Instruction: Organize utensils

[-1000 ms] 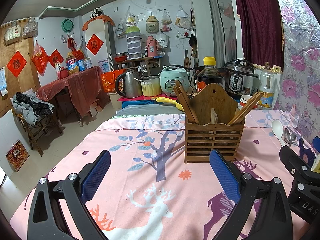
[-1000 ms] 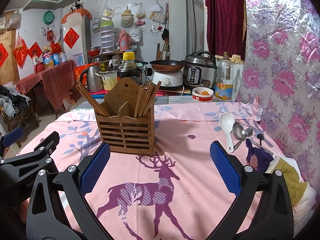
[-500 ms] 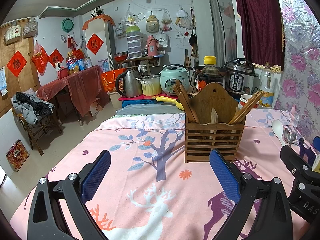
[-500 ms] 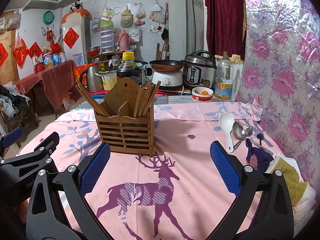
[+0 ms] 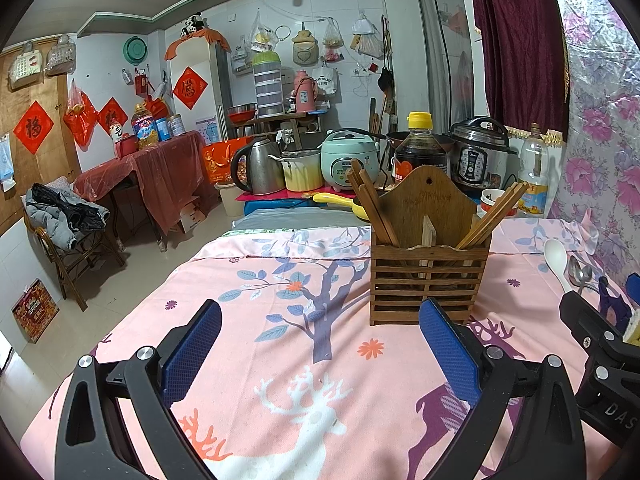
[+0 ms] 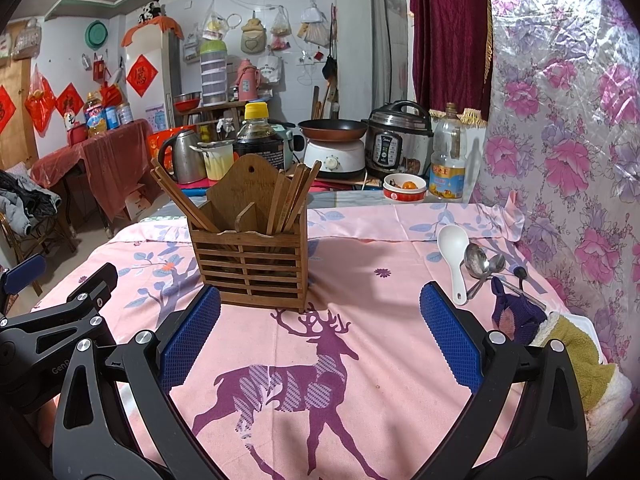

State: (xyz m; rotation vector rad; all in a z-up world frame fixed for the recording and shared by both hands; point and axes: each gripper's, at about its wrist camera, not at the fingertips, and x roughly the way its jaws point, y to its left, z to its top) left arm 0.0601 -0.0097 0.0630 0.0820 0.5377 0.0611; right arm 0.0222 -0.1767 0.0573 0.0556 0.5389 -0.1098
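Note:
A slatted wooden utensil holder (image 5: 428, 280) (image 6: 250, 264) stands on the pink tablecloth with wooden chopsticks (image 5: 490, 216) (image 6: 290, 200) leaning in its left and right compartments. A white spoon (image 6: 454, 256) (image 5: 557, 260) and metal spoons (image 6: 482, 266) (image 5: 580, 276) lie on the cloth at the right. My left gripper (image 5: 320, 352) hovers open before the holder, nothing between its blue pads. My right gripper (image 6: 320, 338) is open too, empty, with the holder ahead to the left and the spoons ahead to the right.
A folded towel with a purple cloth (image 6: 560, 340) lies at the table's right edge by the flowered wall. Beyond the far edge stand a soy sauce bottle (image 6: 258, 140), kettle, rice cookers, a pan and an oil bottle (image 6: 448, 160). A chair (image 5: 64, 232) with clothes stands on the floor at left.

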